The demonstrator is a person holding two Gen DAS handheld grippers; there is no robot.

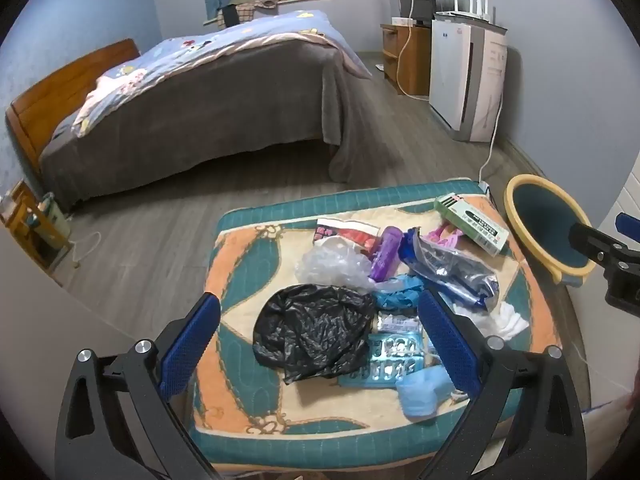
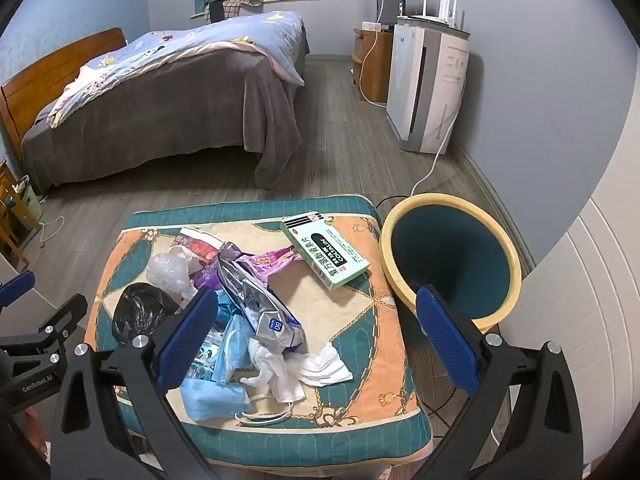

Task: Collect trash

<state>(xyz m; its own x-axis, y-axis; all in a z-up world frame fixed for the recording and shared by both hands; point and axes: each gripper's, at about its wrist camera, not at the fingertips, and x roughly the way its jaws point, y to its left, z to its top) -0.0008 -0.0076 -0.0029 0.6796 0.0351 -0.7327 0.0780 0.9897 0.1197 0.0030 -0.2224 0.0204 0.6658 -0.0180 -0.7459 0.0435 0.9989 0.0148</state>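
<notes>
A heap of trash lies on a patterned cushion [image 1: 240,272] [image 2: 360,332]. In the heap are a crumpled black bag [image 1: 312,332] [image 2: 138,312], a clear bag [image 1: 332,266], a silver-blue foil wrapper [image 1: 452,276] [image 2: 260,304], a green box [image 1: 472,222] [image 2: 324,250], blister packs [image 1: 394,354], a blue face mask [image 1: 420,394] [image 2: 212,400] and white tissue [image 2: 320,368]. My left gripper [image 1: 320,340] hovers open above the black bag. My right gripper [image 2: 316,336] hangs open over the tissue. A yellow-rimmed bin [image 1: 548,228] [image 2: 452,260] stands right of the cushion.
A bed [image 1: 192,112] [image 2: 160,92] with a grey blanket fills the far left. A white appliance [image 1: 464,76] [image 2: 424,84] and a wooden cabinet [image 1: 404,56] stand by the right wall, with cables trailing on the floor. A small wooden stand [image 1: 28,224] is at the left edge.
</notes>
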